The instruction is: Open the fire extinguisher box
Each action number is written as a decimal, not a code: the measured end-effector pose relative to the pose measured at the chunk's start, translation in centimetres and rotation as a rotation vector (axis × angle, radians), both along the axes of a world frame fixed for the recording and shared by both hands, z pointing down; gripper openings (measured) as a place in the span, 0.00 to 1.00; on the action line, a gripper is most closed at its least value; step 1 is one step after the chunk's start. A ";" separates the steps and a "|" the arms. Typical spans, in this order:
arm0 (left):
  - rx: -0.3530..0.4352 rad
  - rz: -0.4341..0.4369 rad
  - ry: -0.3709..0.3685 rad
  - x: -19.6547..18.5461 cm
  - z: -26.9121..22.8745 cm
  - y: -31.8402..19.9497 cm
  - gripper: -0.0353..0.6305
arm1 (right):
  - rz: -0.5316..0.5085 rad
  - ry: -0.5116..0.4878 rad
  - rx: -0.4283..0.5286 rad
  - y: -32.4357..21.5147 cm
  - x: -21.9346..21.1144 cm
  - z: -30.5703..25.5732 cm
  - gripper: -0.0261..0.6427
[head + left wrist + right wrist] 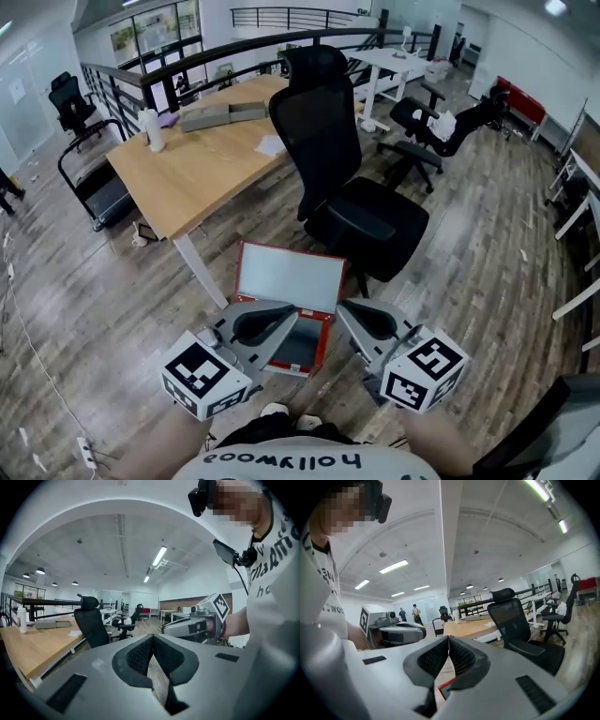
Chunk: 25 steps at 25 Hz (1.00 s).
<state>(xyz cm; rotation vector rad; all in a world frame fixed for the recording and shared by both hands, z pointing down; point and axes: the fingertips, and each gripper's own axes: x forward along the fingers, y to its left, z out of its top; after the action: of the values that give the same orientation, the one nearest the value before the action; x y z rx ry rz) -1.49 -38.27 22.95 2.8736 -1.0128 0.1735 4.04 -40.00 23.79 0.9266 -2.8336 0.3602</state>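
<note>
Red metal fire extinguisher box [287, 277] noted on grey wood-plank floor [469, 281], lid raised.
The box is found just in front of the black mesh office chair [323, 141] and near the light wooden desk [202, 169]. The left gripper [284, 319] and right gripper [352, 314] are held low over its near end, one at each side. Both pairs of jaws are pressed together, with nothing pinched between them.
</note>
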 end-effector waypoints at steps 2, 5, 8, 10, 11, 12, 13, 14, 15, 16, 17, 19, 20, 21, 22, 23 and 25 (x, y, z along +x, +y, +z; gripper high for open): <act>0.013 0.033 -0.021 -0.1 -0.2 0.4 0.06 | 0.000 -0.034 -0.022 0.2 -0.2 0.0 0.06; 0.018 0.054 -0.073 -0.7 0.7 0.8 0.06 | 0.011 -0.037 -0.047 0.1 -0.4 0.7 0.05; -0.020 0.013 -0.049 -2.2 1.2 0.3 0.06 | 0.039 0.011 -0.039 -0.1 -0.5 1.5 0.05; -0.042 -0.008 -0.012 -2.6 1.2 0.0 0.06 | 0.067 0.046 -0.041 -0.4 -0.1 2.1 0.05; -0.051 -0.013 -0.002 -2.6 1.3 -0.1 0.06 | 0.077 0.052 -0.044 -0.6 0.0 2.2 0.05; -0.058 -0.013 -0.001 -2.6 1.4 -0.2 0.06 | 0.082 0.051 -0.048 -0.7 0.1 2.2 0.05; -0.062 -0.009 -0.004 -2.5 1.6 -0.2 0.06 | 0.083 0.048 -0.050 -0.7 0.1 2.2 0.05; -0.063 -0.004 -0.010 -2.4 1.7 -0.1 0.06 | 0.081 0.048 -0.052 -0.7 0.1 2.1 0.05; -0.062 0.000 -0.015 -2.4 1.8 -0.1 0.06 | 0.081 0.050 -0.054 -0.7 0.2 2.1 0.05; -0.063 0.000 -0.018 -2.4 2.0 -0.1 0.06 | 0.082 0.051 -0.057 -0.7 0.2 2.2 0.05; -0.068 -0.001 -0.018 -2.5 2.2 -0.2 0.06 | 0.082 0.050 -0.061 -0.7 0.2 2.2 0.05; -0.082 -0.005 -0.014 -2.7 2.6 -0.4 0.06 | 0.077 0.050 -0.066 -0.7 0.1 2.5 0.05; -0.088 -0.007 -0.012 -2.7 2.8 -0.4 0.06 | 0.075 0.057 -0.065 -0.7 0.1 2.6 0.05; -0.092 -0.008 -0.011 -2.7 3.0 -0.5 0.06 | 0.074 0.066 -0.063 -0.7 0.2 2.7 0.05; -0.095 -0.010 -0.009 -2.6 3.1 -0.5 0.06 | 0.074 0.074 -0.061 -0.8 0.3 2.9 0.05; -0.097 -0.012 -0.009 -2.6 3.1 -0.6 0.06 | 0.076 0.079 -0.060 -0.9 0.4 2.9 0.05; -0.103 -0.013 -0.011 -2.7 3.4 -0.6 0.06 | 0.078 0.076 -0.061 -1.0 0.5 3.1 0.05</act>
<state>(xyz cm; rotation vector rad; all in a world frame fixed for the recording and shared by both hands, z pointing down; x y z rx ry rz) -4.19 -38.89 26.30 2.7760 -0.9938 0.2331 4.57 -41.04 26.85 1.0175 -2.7082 0.4087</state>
